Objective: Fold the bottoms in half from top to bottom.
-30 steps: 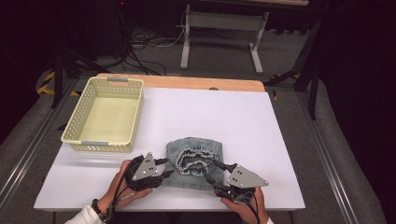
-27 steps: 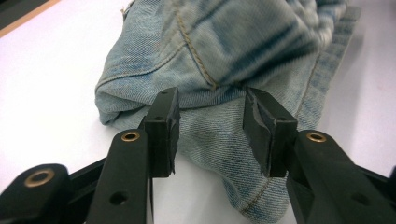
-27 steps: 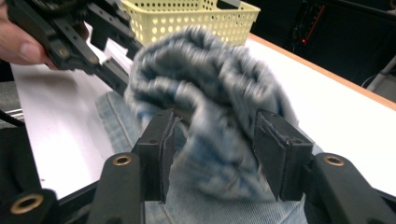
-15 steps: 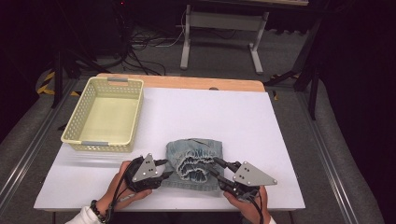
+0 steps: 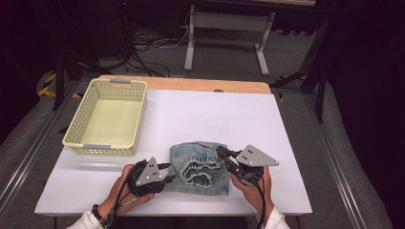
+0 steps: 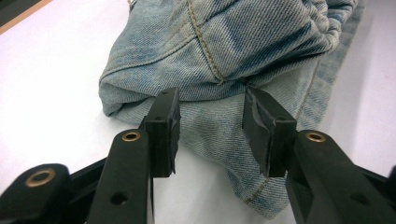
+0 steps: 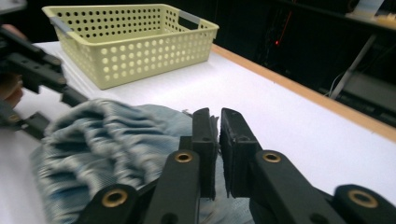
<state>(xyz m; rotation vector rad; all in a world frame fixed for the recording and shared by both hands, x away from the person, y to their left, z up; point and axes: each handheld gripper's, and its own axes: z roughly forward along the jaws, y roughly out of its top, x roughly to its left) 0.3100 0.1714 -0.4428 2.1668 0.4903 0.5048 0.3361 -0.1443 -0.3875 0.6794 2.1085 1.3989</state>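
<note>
A crumpled piece of light blue denim (image 5: 200, 167) lies near the front edge of the white table (image 5: 215, 114). My left gripper (image 5: 168, 172) rests at its left edge. In the left gripper view the jaws (image 6: 212, 121) stand apart over a flat layer of the denim (image 6: 224, 42), and the pads do not press on it. My right gripper (image 5: 220, 151) is at the cloth's upper right edge. Its jaws have just been closing and now stand nearly together (image 7: 218, 116). The denim (image 7: 93, 140) lies beside and below them, and I see nothing clearly pinched between the pads.
An empty pale yellow perforated basket (image 5: 105, 145) stands at the left of the table; in the right gripper view the basket (image 7: 140, 51) is beyond the cloth. The table's far edge is a wooden strip (image 5: 191, 85). Metal frame legs and cables stand on the dark floor behind.
The right gripper's jaws have closed, and that hand has shifted right and slightly up beside the denim. The left gripper and the basket have not moved.
</note>
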